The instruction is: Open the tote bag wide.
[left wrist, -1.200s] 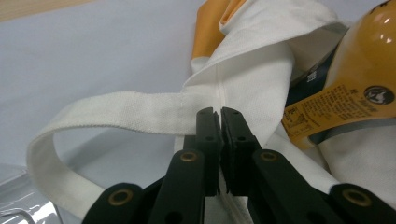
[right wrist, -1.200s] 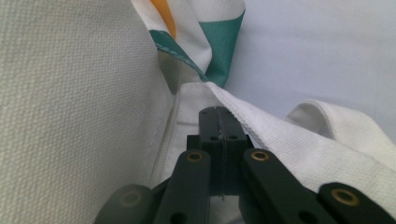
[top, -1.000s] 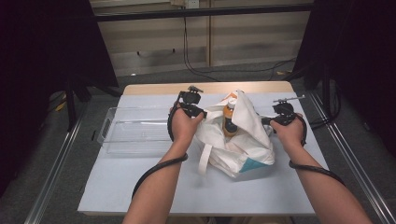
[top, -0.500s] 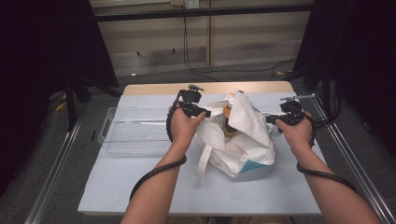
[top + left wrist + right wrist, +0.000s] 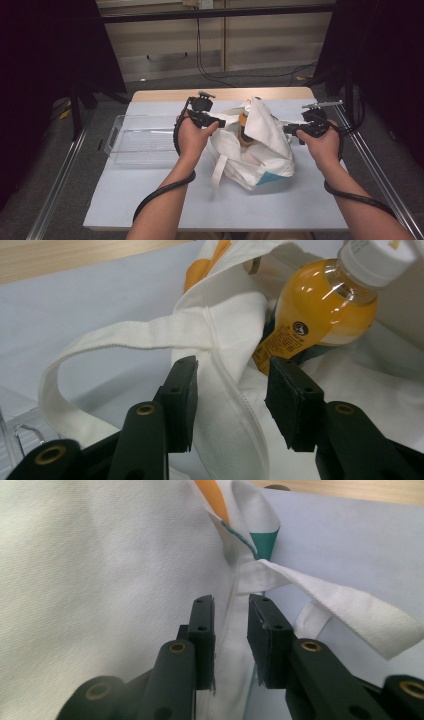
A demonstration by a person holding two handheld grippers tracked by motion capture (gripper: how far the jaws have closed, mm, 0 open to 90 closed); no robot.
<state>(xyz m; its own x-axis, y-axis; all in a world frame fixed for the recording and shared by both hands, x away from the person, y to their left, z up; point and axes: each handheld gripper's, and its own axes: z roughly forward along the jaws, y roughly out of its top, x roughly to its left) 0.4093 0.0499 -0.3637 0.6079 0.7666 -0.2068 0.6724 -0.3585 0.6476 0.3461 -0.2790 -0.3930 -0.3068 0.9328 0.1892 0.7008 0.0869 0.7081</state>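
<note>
On grey tabletop, white bag holds orange bottle; left fingers wide, right fingers pinching bag's rim.

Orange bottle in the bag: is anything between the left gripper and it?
Yes. The white bag rim lies between the open jaws of the left gripper, in front of the orange bottle.

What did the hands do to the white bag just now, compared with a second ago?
The right gripper slid outward toward the table's right edge, drawing that side of the white cloth bag with it. The left gripper stayed at the bag's left rim, jaws apart around the cloth. The orange juice bottle and clear plastic tray stayed put.
</note>
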